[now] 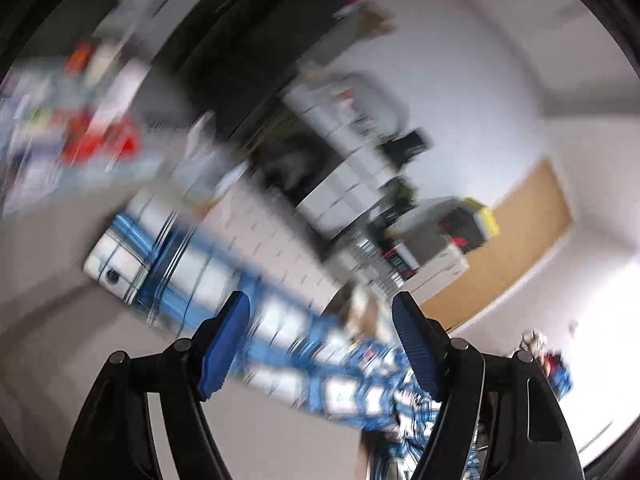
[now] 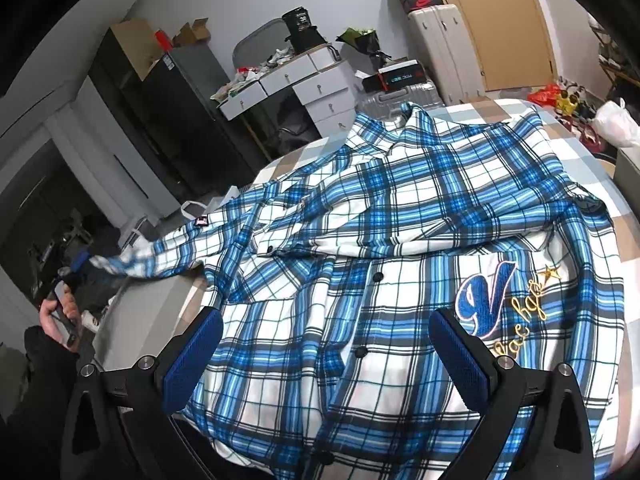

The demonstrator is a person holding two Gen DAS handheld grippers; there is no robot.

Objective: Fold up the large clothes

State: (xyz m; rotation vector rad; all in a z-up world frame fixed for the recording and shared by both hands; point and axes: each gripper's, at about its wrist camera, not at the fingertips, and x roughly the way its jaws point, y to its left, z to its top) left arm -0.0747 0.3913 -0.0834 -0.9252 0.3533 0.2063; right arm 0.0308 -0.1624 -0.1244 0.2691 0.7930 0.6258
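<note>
plaid fills most of the right wrist view: a blue and white checked shirt [image 2: 400,240] lies spread face up on a bed with a checked cover [image 2: 592,120], collar toward the far edge, button placket running down the middle, an embroidered blue letter [image 2: 482,300] with gold script on its chest panel. one sleeve [image 2: 160,256] stretches off the bed's left side, out over the gap beside it. the right gripper [image 2: 326,356] hovers over the shirt's lower hem with its blue pads spread wide and nothing between them; whether the pads touch the cloth i cannot tell.

the left wrist view is heavily smeared by motion. the left gripper [image 1: 320,344] has its blue pads standing well apart, with nothing pinched; the sleeve [image 1: 192,272] runs blurred across the space ahead of the fingers, cuff and dark button at the far left. at the left edge of the right view a hand [image 2: 60,316] in a dark sleeve shows, but what it holds there is too unclear to name.

around the bed the room is crowded: a white drawer unit [image 2: 296,88] piled with clutter, a black cabinet [image 2: 168,120] with cardboard boxes on top, a pale suitcase [image 2: 444,48] with shoe boxes stacked on it, a wooden door [image 2: 508,20], and a silver suitcase [image 2: 400,98] right at the bed's far edge behind the collar. bags and red items [image 2: 548,94] lie on the floor at the right.
</note>
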